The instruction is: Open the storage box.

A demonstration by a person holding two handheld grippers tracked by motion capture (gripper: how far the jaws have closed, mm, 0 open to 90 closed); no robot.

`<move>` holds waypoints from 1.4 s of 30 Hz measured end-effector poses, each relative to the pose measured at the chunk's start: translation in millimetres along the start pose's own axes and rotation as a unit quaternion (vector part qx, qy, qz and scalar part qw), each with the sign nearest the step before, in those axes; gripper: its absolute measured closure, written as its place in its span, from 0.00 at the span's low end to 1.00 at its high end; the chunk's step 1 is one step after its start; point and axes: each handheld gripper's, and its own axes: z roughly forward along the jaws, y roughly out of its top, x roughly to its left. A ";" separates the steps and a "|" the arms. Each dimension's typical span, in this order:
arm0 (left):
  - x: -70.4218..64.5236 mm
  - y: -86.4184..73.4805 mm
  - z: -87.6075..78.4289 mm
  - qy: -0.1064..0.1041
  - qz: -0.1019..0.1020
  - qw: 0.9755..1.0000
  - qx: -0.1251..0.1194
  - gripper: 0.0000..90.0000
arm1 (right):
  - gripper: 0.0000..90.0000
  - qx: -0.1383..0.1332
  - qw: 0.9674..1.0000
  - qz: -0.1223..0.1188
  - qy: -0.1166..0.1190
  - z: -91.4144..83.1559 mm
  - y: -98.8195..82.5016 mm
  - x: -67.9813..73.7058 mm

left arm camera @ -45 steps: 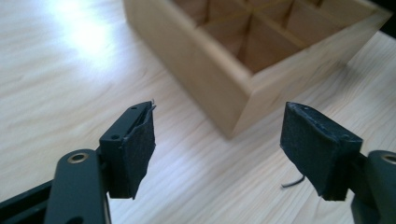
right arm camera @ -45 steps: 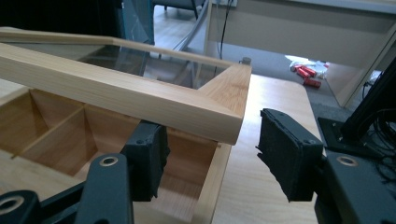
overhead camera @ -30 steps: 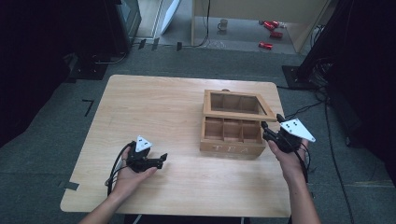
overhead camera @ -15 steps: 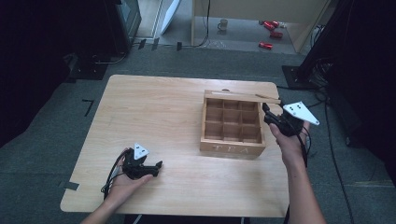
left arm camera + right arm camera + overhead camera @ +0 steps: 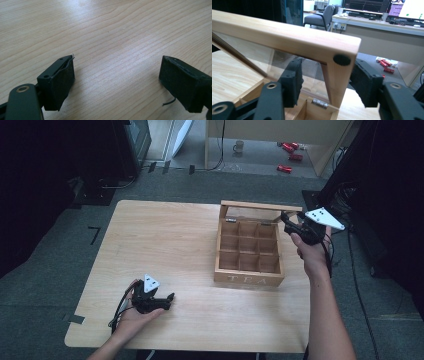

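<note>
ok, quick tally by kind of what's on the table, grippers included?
Wooden tea box with its glass lid raised: 1
Grippers: 2, the left gripper low over the table, the right gripper at the lid's corner
Total: 3

Boxes: one wooden tea box (image 5: pixel 248 255), lid (image 5: pixel 287 37) raised, at the right gripper (image 5: pixel 291 224)
Compartments: nine, three rows of three
Grippers: two, left gripper (image 5: pixel 159 301) well apart from the box
Worktops: one worktop (image 5: pixel 165 240)
Red things on the floor beyond the grippers: three (image 5: pixel 289 156)
Mugs on the floor: one mug (image 5: pixel 240 145)
</note>
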 end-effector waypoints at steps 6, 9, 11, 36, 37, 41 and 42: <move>-0.1 1.2 1.3 -0.002 0.002 1.000 0.000 0.15 | 0.57 0.003 1.000 0.005 0.012 13.9 12.6 -13.8; -0.3 2.0 2.0 -0.002 0.003 1.000 0.000 0.15 | 0.65 -0.002 1.000 0.018 0.017 21.3 16.8 -22.7; -0.5 2.3 2.4 -0.002 0.003 1.000 0.000 0.15 | 0.71 -0.009 0.999 0.038 0.020 24.9 19.0 -29.7; -1.3 2.9 3.2 -0.001 0.001 1.000 0.000 0.15 | 0.73 0.008 0.997 0.067 0.030 89.2 42.8 -61.3; -1.3 2.9 3.2 0.000 0.002 1.000 -0.001 0.15 | 0.73 0.007 0.997 0.069 0.030 91.5 42.9 -62.5; -1.5 3.0 3.4 0.000 0.000 1.000 -0.001 0.15 | 0.74 0.011 0.997 0.074 0.035 100.8 44.0 -67.5; -1.5 3.0 3.5 0.000 0.000 1.000 -0.001 0.15 | 0.74 0.013 0.996 0.077 0.038 102.9 44.5 -68.6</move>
